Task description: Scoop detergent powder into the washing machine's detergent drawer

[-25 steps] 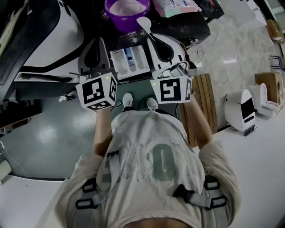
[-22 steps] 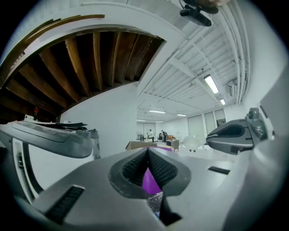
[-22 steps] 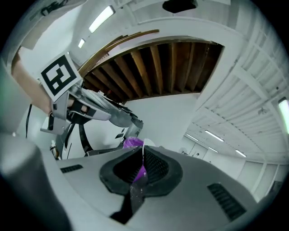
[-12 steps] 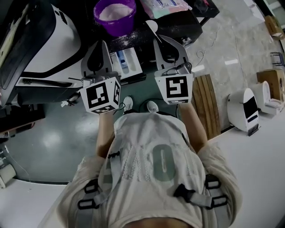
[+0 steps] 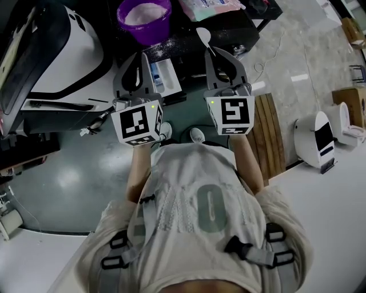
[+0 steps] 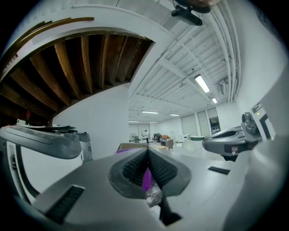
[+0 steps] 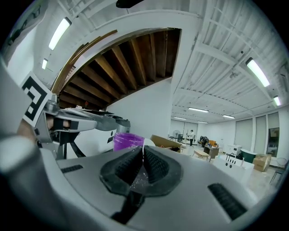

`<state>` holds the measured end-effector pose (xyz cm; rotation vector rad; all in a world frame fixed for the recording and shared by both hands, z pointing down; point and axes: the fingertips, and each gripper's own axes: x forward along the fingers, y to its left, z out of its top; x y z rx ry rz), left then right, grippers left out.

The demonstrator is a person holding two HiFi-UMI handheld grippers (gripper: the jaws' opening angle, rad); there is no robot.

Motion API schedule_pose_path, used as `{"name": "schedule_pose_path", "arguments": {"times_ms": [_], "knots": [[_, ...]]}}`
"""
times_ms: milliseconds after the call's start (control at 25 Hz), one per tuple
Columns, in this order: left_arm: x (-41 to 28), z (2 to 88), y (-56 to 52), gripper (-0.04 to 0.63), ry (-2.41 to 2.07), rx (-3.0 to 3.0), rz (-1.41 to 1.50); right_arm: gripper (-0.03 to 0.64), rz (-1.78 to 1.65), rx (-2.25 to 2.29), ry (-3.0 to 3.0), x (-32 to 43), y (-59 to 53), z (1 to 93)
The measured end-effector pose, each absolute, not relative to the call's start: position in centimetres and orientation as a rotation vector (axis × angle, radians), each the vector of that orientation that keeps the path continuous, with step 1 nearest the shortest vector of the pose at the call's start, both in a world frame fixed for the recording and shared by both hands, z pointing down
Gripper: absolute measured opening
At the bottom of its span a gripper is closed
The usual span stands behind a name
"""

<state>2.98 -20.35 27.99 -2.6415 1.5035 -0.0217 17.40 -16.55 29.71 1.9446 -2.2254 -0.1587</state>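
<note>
In the head view a purple bucket [image 5: 143, 14] of white powder stands on a dark top. Below it the white detergent drawer [image 5: 163, 77] is pulled open. My right gripper [image 5: 216, 54] is shut on the handle of a white spoon [image 5: 203, 35], whose bowl points toward the bucket, right of the drawer. The right gripper view shows the thin handle edge between the closed jaws of that gripper [image 7: 142, 151], with the bucket [image 7: 128, 140] beyond. My left gripper [image 5: 142, 57] hangs shut at the drawer's left edge, and its jaws [image 6: 147, 152] hold nothing.
The white washing machine with its dark door [image 5: 57, 51] fills the left. A pack of wipes [image 5: 209, 8] lies right of the bucket. A wooden slatted board [image 5: 266, 131] and a white device [image 5: 314, 137] sit on the floor at right.
Both grippers have drifted a little to the right; the spoon bowl is now farther right of the bucket, and the left gripper is closer to the drawer.
</note>
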Motion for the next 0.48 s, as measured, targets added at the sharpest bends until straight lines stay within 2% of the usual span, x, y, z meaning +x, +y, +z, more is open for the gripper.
{"name": "schedule_pose_path", "arguments": {"times_ms": [480], "knots": [[2.6,28.2,-21.5,0.02,1.52,-2.636,-0.034,0.012,-0.113,1.93,-2.22,17.8,-17.0,30.7]]}}
